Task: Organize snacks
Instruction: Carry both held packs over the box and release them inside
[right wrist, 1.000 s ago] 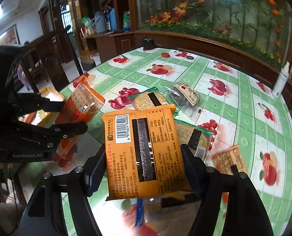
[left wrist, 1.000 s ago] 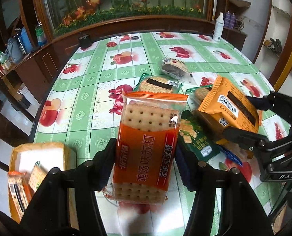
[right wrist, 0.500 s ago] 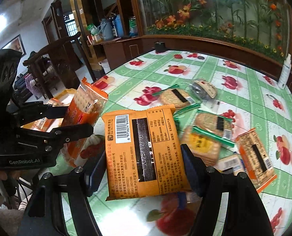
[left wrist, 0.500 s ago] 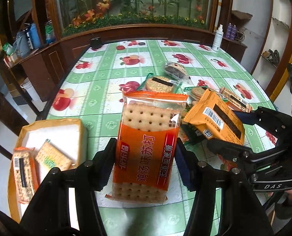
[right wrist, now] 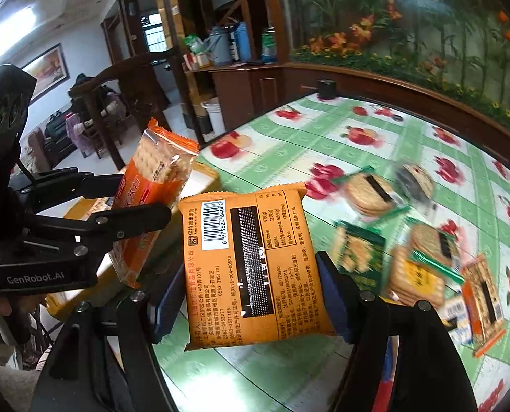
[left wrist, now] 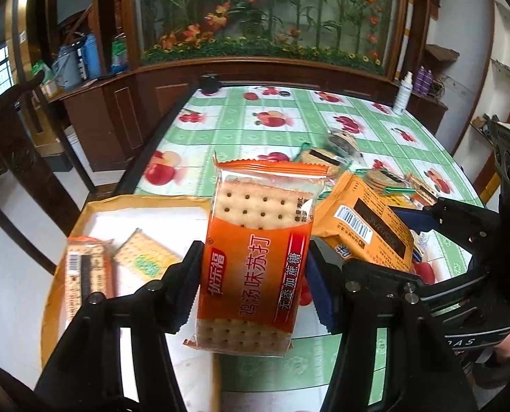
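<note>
My left gripper [left wrist: 253,274] pinches the orange soda-cracker packet [left wrist: 258,254] upright in its jaws, and the shallow yellow cardboard tray [left wrist: 83,213] lies just below-left of it, so left is nearer. My right gripper [right wrist: 248,295] clamps the orange-yellow foil snack pouch [right wrist: 255,267], over the table [right wrist: 375,137] and further from the tray.

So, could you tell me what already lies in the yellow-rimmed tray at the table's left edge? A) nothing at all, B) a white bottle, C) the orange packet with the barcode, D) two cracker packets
D: the left wrist view shows two cracker packets lying side by side in the tray, while the orange packet with the barcode sits in the right gripper.
</note>
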Motion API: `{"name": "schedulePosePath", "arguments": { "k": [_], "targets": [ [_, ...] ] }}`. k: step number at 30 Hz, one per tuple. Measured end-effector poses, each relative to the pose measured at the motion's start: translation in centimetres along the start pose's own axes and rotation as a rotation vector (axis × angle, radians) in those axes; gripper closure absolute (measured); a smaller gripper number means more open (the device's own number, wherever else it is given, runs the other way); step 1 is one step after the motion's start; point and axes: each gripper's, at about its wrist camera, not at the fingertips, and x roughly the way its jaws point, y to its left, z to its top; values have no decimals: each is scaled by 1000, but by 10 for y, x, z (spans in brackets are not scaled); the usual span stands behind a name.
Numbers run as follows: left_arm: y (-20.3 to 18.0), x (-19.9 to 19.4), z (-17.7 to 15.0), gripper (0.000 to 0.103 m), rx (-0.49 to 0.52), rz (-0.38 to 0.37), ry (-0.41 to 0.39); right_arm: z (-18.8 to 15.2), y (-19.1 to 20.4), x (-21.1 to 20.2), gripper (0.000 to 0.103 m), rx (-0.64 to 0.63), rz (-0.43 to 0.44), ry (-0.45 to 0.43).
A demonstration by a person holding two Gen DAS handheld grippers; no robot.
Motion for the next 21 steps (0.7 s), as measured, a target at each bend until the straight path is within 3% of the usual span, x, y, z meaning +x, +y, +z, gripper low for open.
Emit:
{"name": "schedulePosePath", "arguments": {
  "k": [8, 21],
  "targets": [
    [46, -12, -7, 44, -71, 53, -7, 27, 34, 32, 31, -76, 60, 24],
    [115, -7, -38, 44, -182, 121, 55, 52, 86, 87, 37, -163, 155, 87]
  ]
}}
